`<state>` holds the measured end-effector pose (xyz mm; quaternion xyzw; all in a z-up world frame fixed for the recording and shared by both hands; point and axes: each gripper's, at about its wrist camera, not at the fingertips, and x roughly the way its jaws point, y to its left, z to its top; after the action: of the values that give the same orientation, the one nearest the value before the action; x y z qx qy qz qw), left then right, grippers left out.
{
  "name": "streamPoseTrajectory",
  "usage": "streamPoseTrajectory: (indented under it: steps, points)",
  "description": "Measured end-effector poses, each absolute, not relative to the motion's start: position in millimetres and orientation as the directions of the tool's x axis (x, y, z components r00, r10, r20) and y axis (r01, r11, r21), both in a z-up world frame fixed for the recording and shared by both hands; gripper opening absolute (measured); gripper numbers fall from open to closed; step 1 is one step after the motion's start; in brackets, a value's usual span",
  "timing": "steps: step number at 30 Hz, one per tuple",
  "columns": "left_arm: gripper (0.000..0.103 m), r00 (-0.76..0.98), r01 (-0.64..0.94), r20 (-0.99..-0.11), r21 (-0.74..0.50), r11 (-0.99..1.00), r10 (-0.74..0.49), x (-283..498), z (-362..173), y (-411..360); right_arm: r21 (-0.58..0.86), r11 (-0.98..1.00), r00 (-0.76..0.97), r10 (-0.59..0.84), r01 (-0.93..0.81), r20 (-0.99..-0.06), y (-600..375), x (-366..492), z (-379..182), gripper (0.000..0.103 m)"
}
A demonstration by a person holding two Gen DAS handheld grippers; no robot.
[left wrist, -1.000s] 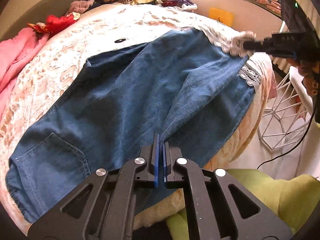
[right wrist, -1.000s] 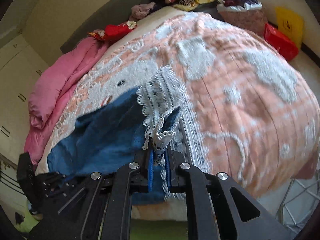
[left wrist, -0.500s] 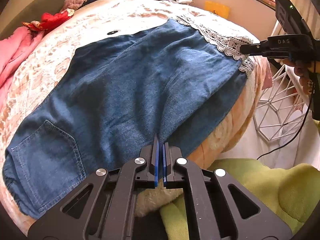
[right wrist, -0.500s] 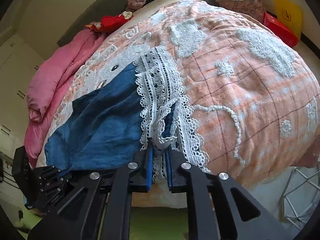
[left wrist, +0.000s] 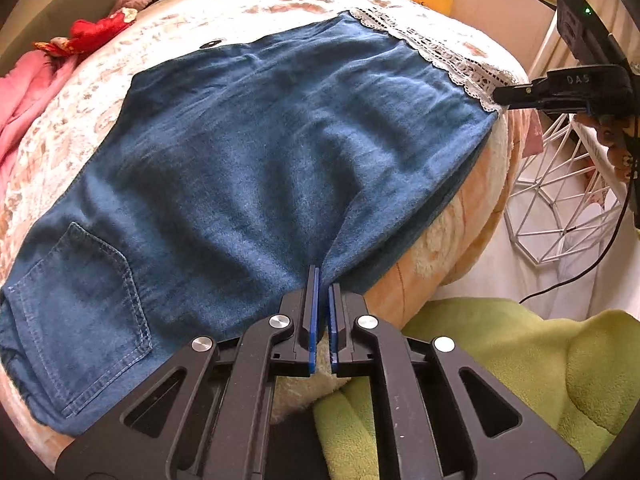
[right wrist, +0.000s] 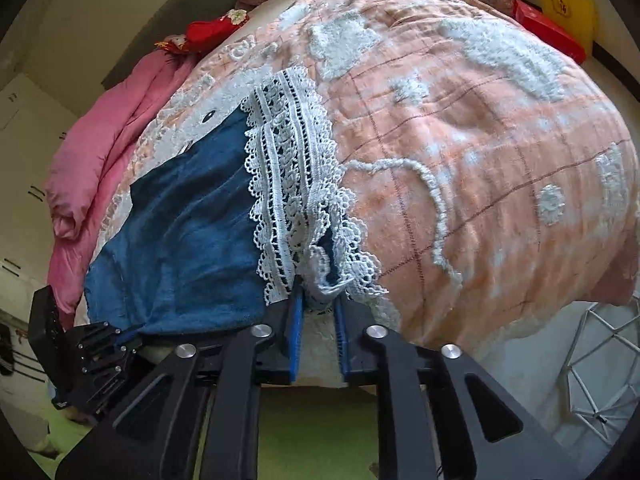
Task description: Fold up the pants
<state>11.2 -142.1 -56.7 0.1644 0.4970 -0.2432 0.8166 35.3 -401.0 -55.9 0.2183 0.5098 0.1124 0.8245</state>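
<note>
The left tool (left wrist: 322,276) is pressed together on the near edge of the denim pants (left wrist: 256,152), which lie spread flat across the bed (right wrist: 480,140). The right tool (right wrist: 318,300) has just been opening; its blue pads stand apart, with the lace hem (right wrist: 292,184) lying loose between them. To finish this step well, let both corners drop squarely and back the tools straight off without dragging cloth. The pants overhang the bed's near edge; the wire basket (left wrist: 560,200) crowds the right side.

Right hand-held gripper (right wrist: 318,304) just opened, releasing lace hem (right wrist: 292,200).
</note>
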Motion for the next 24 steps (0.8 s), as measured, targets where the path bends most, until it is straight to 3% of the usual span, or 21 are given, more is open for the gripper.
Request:
streamPoseTrajectory:
  steps: [2, 6, 13, 17, 20, 23, 24]
  points:
    - [0.001, 0.391, 0.561, -0.89, 0.028, 0.828, -0.235, 10, -56, -142, 0.422, 0.904, 0.483, 0.343, 0.061, -0.805, -406, 31, -46, 0.034]
    - [0.001, 0.382, 0.558, -0.892, 0.013, 0.83, -0.243, 11, -57, -141, 0.283, 0.959, 0.596, 0.217, 0.018, -0.773, -401, 20, -10, 0.035]
    - [0.001, 0.38, 0.558, -0.892, 0.011, 0.83, -0.244, 11, -59, -140, 0.239, 0.935, 0.523, 0.345, -0.261, -0.779, -323, 37, -15, 0.042]
    - [0.002, 0.369, 0.559, -0.895, -0.003, 0.829, -0.252, 8, -61, -139, 0.195, 0.951, 0.422, 0.282, -0.238, -0.861, -316, 48, -48, 0.042]
    - [0.004, 0.366, 0.562, -0.894, -0.01, 0.827, -0.259, 7, -60, -139, 0.217, 0.95, 0.412, 0.293, -0.223, -0.863, -319, 46, -54, 0.042]
    - [0.016, 0.362, 0.567, -0.888, -0.031, 0.823, -0.283, 4, -55, -136, 0.209, 0.949, 0.406, 0.292, -0.236, -0.866, -318, 44, -52, 0.043]
    - [0.025, 0.367, 0.566, -0.883, -0.036, 0.824, -0.291, 3, -51, -133, 0.214, 0.947, 0.407, 0.298, -0.239, -0.863, -320, 44, -51, 0.044]
